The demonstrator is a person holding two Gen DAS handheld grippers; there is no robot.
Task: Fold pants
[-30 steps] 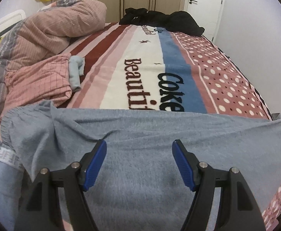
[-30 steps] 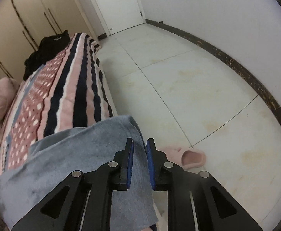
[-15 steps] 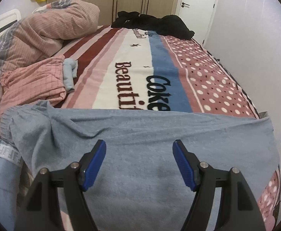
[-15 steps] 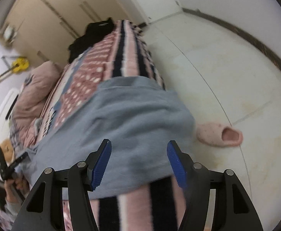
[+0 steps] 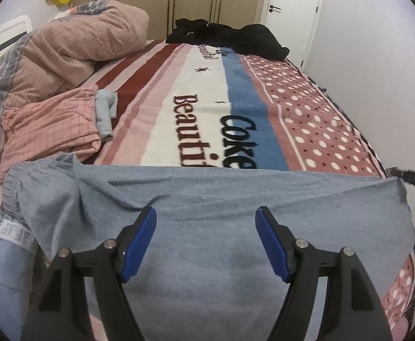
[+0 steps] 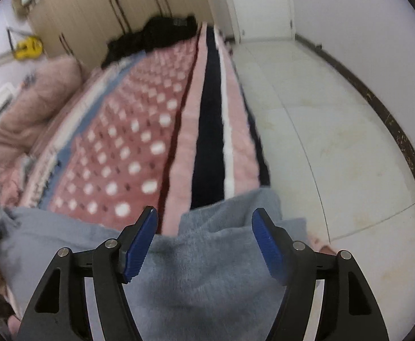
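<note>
Lying flat below both gaping tools point(image 5: 206, 238) point(image 6: 204, 238): grey pants point(image 5: 207, 199).

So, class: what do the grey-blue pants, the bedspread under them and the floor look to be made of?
Pants: soft knit, probably fleece or jersey; matte, slightly fuzzy, drapes in folds.
Bedspread: plush printed fleece, judging by its fuzzy pile.
Floor: pale tile, likely ceramic; faint sheen, straight joint lines.
</note>
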